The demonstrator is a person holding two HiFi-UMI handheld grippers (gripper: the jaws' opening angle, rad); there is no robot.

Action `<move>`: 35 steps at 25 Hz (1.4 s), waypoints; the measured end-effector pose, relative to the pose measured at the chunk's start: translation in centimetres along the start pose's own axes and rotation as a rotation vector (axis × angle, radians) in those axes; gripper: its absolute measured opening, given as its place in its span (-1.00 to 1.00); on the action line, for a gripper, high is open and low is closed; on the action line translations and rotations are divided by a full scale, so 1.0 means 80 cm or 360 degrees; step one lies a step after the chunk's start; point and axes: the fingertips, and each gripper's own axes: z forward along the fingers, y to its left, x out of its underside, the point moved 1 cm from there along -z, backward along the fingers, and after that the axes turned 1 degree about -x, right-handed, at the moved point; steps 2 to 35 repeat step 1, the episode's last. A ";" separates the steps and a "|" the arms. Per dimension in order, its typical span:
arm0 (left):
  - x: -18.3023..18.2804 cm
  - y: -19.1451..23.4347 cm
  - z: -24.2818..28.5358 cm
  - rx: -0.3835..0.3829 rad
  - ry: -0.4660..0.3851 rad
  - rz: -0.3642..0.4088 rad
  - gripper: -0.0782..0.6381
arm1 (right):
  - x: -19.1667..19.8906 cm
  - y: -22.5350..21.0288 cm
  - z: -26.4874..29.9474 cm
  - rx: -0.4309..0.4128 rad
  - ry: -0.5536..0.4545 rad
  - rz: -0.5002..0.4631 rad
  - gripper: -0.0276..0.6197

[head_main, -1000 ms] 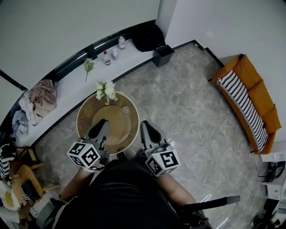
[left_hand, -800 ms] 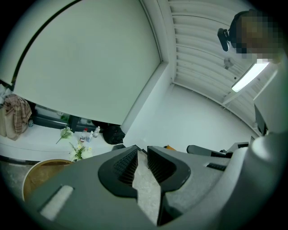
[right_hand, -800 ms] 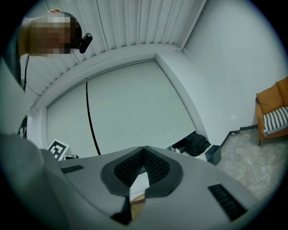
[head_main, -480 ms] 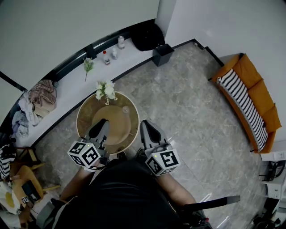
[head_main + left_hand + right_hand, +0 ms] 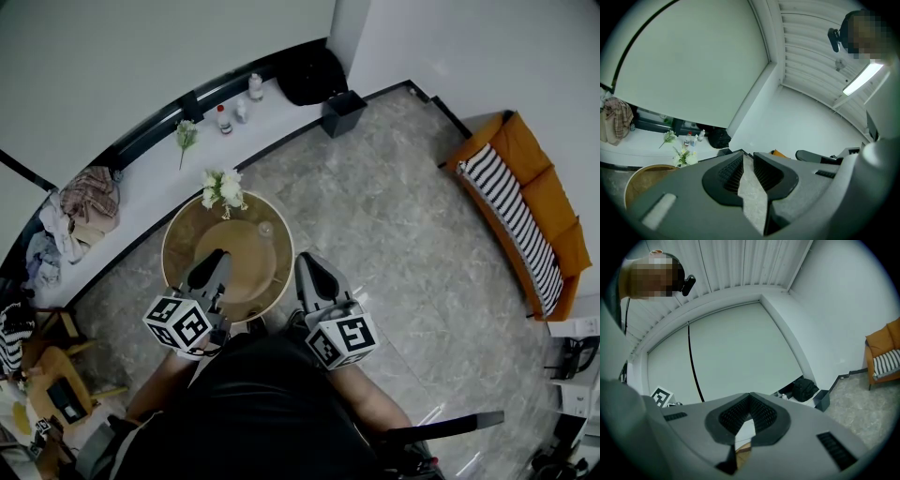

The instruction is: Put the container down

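The left tool [image 5: 216,256] and right tool [image 5: 306,260] both have jaws together, empty. A small clear container [image 5: 264,228], apparently the one meant, stands on the round tabletop [image 5: 178,236], so the task looks done

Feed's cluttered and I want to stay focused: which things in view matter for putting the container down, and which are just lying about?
Job in hand:
left gripper and right gripper, fingers together, nothing held
small clear container, probably the one meant, standing on the round table

Lying about:
flowers
bottles
black bag
black bin
orange sofa
heap of clothes
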 end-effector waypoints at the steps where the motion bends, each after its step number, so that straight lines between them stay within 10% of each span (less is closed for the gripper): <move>1: 0.001 -0.001 -0.001 0.0000 0.0002 0.0000 -0.58 | 0.000 0.000 -0.002 0.0002 0.0000 0.0000 -0.90; 35: 0.001 -0.001 -0.001 0.0000 0.0002 0.0000 -0.58 | 0.000 0.000 -0.002 0.0002 0.0000 0.0000 -0.90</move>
